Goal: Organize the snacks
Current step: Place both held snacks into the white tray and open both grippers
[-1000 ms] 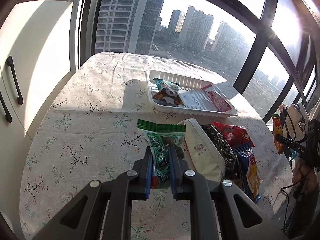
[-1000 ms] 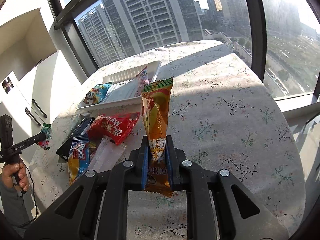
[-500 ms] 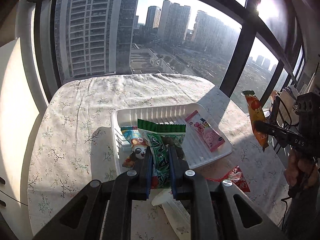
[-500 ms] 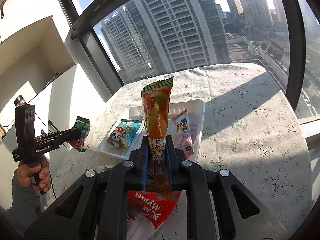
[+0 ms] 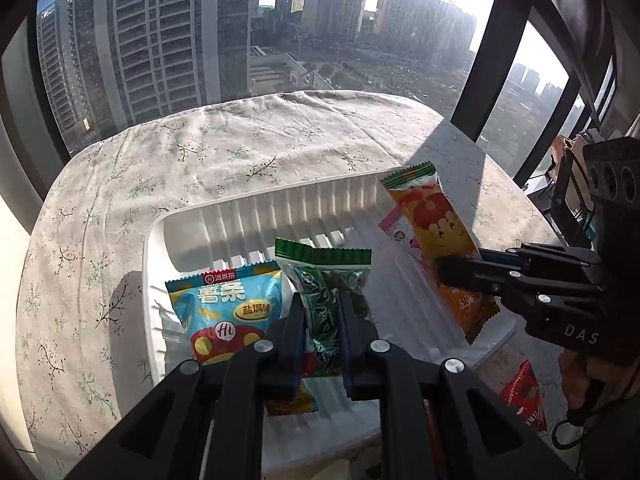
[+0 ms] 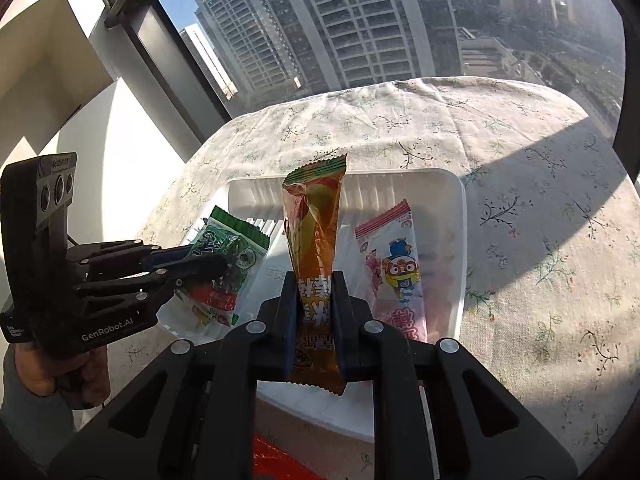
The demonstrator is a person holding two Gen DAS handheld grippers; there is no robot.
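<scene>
White ribbed tray (image 5: 256,216) sitting on a desk (image 5: 120,184) with a floral cloth, right by a big window full of high-rises. Left gripper (image 5: 322,308) clamped tight on a green snack pack (image 5: 328,276), held up over the near half of the tray, fingers (image 5: 294,320) pinching the wrapper around its middle with barely a gap. Right gripper (image 6: 316,304) also squeezed shut, on a long orange snack pack (image 6: 314,232), standing upright over the tray's near edge; in the left view, same orange pack (image 5: 436,240) hanging over the tray's right side. Already lying inside the tray: a blue chips bag (image 5: 228,308) at the left end and a pink snack pack (image 6: 394,276) at the right end, flat on the ribs. Red wrapper (image 5: 524,396) on the cloth just outside the tray's near right corner, touching nothing in the tray. Hand (image 6: 36,368) wrapped round the left gripper's handle, off to the tray's left. Can't tell if either held pack touches the tray floor.
</scene>
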